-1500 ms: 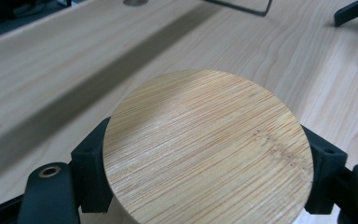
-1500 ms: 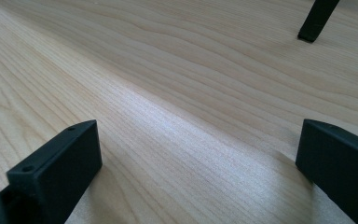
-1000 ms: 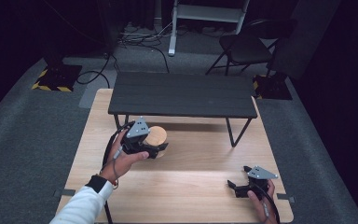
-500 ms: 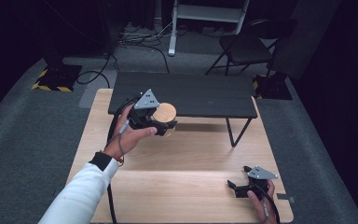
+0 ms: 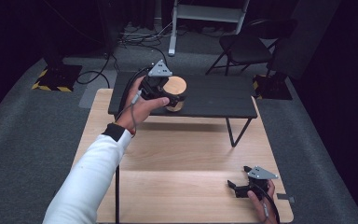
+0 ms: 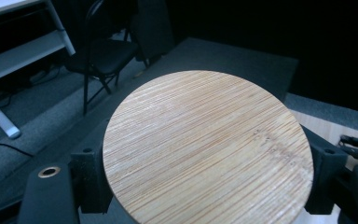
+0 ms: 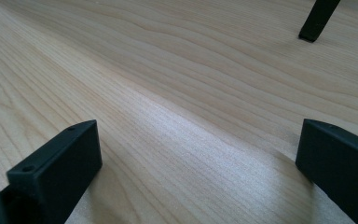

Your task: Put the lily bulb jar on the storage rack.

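Observation:
A round container with a bamboo lid (image 5: 175, 91) is held in my left gripper (image 5: 168, 97), which is shut on its sides. It hovers at or just on the black raised shelf (image 5: 214, 95); contact with the shelf is unclear. In the left gripper view the bamboo lid (image 6: 207, 147) spreads wide between the two black jaws. My right gripper (image 5: 240, 188) rests low on the light wooden table (image 5: 177, 158) near the front right corner, jaws wide apart, nothing between them. The right gripper view has bare table wood (image 7: 182, 107) between its jaws.
The black shelf stands on thin black legs (image 5: 233, 133) over the far half of the table; one leg foot (image 7: 318, 21) appears in the right gripper view. A folding chair (image 5: 244, 46), cables and a white stand (image 5: 205, 14) sit on the grey floor beyond.
My left gripper has carried the lidded container forward and up from over the table to the black shelf. The right gripper has stayed still.

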The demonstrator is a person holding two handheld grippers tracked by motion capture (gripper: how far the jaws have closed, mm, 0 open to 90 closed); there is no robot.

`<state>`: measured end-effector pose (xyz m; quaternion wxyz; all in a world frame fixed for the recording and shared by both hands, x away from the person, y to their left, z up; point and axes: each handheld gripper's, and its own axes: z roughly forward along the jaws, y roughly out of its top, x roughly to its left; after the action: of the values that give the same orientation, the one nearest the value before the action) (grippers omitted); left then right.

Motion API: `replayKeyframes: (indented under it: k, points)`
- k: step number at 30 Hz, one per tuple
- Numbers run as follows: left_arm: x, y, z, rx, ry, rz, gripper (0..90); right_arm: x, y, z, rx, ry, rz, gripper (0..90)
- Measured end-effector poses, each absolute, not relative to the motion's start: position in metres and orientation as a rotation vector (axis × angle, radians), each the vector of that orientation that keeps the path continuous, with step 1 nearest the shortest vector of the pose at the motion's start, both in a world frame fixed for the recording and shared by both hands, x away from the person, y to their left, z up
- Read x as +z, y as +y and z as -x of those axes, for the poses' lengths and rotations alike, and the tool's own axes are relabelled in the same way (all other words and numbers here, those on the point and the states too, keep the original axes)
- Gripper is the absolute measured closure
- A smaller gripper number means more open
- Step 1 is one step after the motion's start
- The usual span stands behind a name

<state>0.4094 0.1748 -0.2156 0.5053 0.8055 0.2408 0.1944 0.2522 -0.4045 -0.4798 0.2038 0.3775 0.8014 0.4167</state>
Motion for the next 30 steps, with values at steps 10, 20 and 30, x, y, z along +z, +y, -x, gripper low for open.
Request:
replayKeyframes:
  k: [10, 20, 30]
  points:
    - [-0.214, 0.155, -0.433, 0.473, 0.576, -1.985, 23.7, -0.48, -0.405, -0.252, 1.163, 2.237, -1.053, 0.0]
    - [-0.228, 0.151, -0.447, 0.448, 0.611, -1.985, 23.7, -0.48, -0.405, -0.252, 1.163, 2.237, -1.053, 0.0]
    - [-0.241, 0.152, -0.452, 0.427, 0.621, -1.963, 23.5, -0.48, -0.404, -0.252, 1.162, 2.237, -1.053, 0.0]
